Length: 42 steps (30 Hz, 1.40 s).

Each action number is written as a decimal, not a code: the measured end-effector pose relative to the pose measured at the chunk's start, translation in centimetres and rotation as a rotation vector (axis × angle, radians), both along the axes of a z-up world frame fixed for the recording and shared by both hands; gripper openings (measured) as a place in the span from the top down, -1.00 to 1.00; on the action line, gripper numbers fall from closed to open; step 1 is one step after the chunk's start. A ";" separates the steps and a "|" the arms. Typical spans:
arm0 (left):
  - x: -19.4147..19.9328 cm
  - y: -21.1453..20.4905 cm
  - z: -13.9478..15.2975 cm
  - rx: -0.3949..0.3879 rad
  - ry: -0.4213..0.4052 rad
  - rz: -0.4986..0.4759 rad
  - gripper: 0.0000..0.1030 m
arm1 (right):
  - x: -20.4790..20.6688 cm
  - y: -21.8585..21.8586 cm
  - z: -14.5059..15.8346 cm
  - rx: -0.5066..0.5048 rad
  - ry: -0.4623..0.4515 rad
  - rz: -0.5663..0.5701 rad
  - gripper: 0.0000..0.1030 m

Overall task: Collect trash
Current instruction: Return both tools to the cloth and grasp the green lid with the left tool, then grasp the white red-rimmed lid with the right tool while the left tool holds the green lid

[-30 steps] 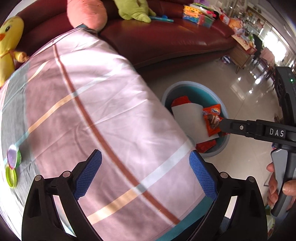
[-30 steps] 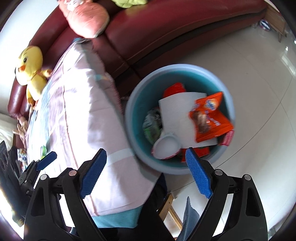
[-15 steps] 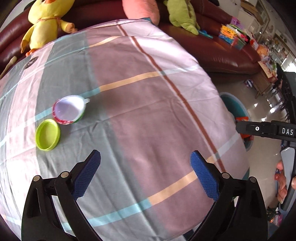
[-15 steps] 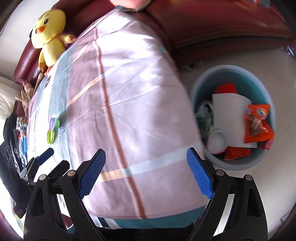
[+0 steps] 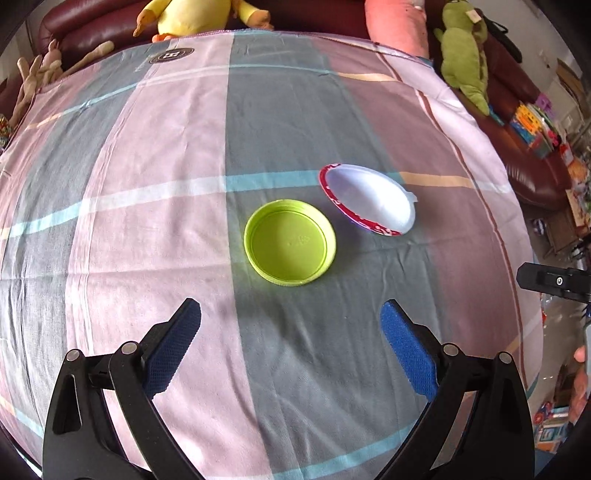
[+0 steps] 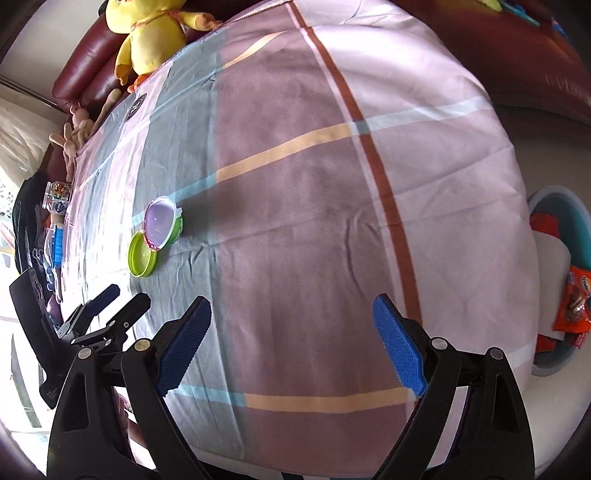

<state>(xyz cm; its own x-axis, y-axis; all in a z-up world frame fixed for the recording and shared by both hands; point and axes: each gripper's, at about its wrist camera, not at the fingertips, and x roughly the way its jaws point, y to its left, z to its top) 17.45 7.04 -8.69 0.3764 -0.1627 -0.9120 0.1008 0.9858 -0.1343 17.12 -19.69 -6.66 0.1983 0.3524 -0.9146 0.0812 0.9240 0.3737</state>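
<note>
While both trash items lie loose on the checked cloth [image 5: 155, 206], nothing is gripped: the green lid [image 5: 290, 242] sits open side up on the grey stripe near the cloth's middle, and the peeled cup seal [image 5: 369, 199], white inside with a red printed rim, lies tilted just beside the lid on its far right, apart from it in the left wrist view; in the right wrist view the seal overlaps the lid's edge, so contact cannot be settled. Left gripper [image 5: 291, 343] hangs above the cloth on the near side of the lid, blue pads spread wide, nothing between them, lid roughly centred ahead of the gap. Right gripper [image 6: 291, 339] is also spread wide and empty, over the pink and brown part of the cloth, well to the right of the lid [image 6: 142, 256] and seal [image 6: 160, 221]. Blue bin [image 6: 565, 354] stands on the floor off the cloth's right edge, far from the lid, holding an orange snack wrapper [image 6: 574, 306], white paper and red packets. Yellow duck plush [image 6: 147, 40] sits on the dark red sofa [image 6: 85, 66] beyond the cloth's far edge; a green plush [image 5: 467, 62] and a pink cushion [image 5: 395, 26] sit along the same sofa further right.
</note>
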 end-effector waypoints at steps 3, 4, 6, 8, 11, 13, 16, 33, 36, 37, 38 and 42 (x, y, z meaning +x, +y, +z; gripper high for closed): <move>0.5 0.3 -0.4 -0.009 -0.007 0.003 -0.90 | 0.8 1.2 -0.2 -0.006 0.008 0.023 -0.65; 0.5 0.2 -0.4 -0.008 -0.014 0.003 -0.89 | 1.1 1.5 -0.3 -0.009 0.012 0.030 -0.65; 0.9 0.2 -0.4 -0.005 -0.025 0.004 -0.89 | 1.5 2.1 -0.5 -0.015 0.020 0.036 -0.65; 1.3 0.1 -0.4 -0.004 -0.037 -0.002 -0.76 | 1.9 2.4 -0.6 -0.021 0.026 0.040 -0.65; 1.6 -0.5 -0.3 0.043 -0.077 -0.012 -0.20 | 2.1 2.8 -0.8 -0.034 0.033 0.047 -0.65; 1.7 -0.6 -0.2 0.057 -0.093 -0.015 -0.05 | 2.3 3.1 -0.8 -0.041 0.036 0.052 -0.65; 1.9 0.8 0.0 0.009 -0.096 0.015 -0.04 | 2.9 4.3 -0.6 -0.057 0.032 0.075 -0.65; 0.8 8.1 0.7 -0.057 -0.075 0.137 -0.04 | 8.4 14.6 -1.7 -0.071 -0.028 0.259 -0.65; 1.0 8.1 0.5 -0.069 -0.068 0.142 -0.05 | 8.6 15.2 -1.8 -0.106 -0.056 0.277 -0.55; 1.0 8.0 0.3 -0.072 -0.065 0.142 -0.05 | 8.6 15.3 -1.8 -0.109 -0.060 0.285 -0.14; 1.2 7.9 0.3 -0.070 -0.065 0.142 -0.05 | 8.5 15.3 -1.9 -0.110 -0.055 0.290 -0.19; 1.2 6.7 0.3 -0.077 -0.063 0.117 -0.05 | 7.8 14.5 -1.4 -0.114 -0.083 0.275 -0.18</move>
